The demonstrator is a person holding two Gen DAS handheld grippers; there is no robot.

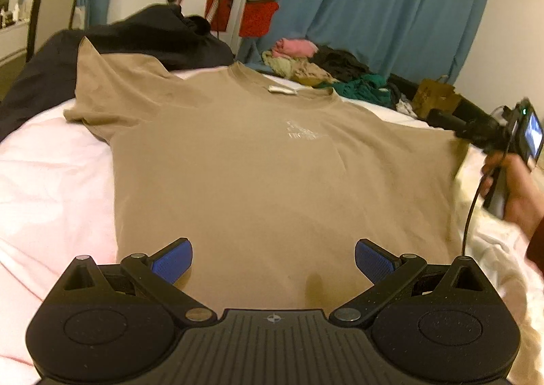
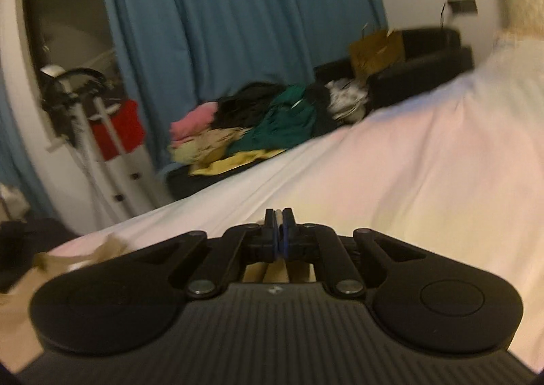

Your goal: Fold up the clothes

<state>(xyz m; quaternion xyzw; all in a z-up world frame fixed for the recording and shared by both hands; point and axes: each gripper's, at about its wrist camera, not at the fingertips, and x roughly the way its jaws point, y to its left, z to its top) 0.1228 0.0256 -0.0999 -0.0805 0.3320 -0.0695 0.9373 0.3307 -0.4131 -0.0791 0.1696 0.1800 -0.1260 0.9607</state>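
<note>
A T-shirt [image 1: 258,174] lies flat on the bed [image 1: 51,187], ahead of the left gripper [image 1: 273,261]. The right gripper [image 1: 476,133] is at its right edge. A clothes pile [image 1: 326,72] lies beyond, right.

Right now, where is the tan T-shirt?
In the left wrist view, the tan T-shirt lies flat on the white bed sheet, just ahead of the open left tongs.

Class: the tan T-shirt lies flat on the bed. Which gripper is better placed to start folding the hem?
Left. The left gripper hangs open over the T-shirt hem; the right gripper is shut, at the sleeve.
</note>
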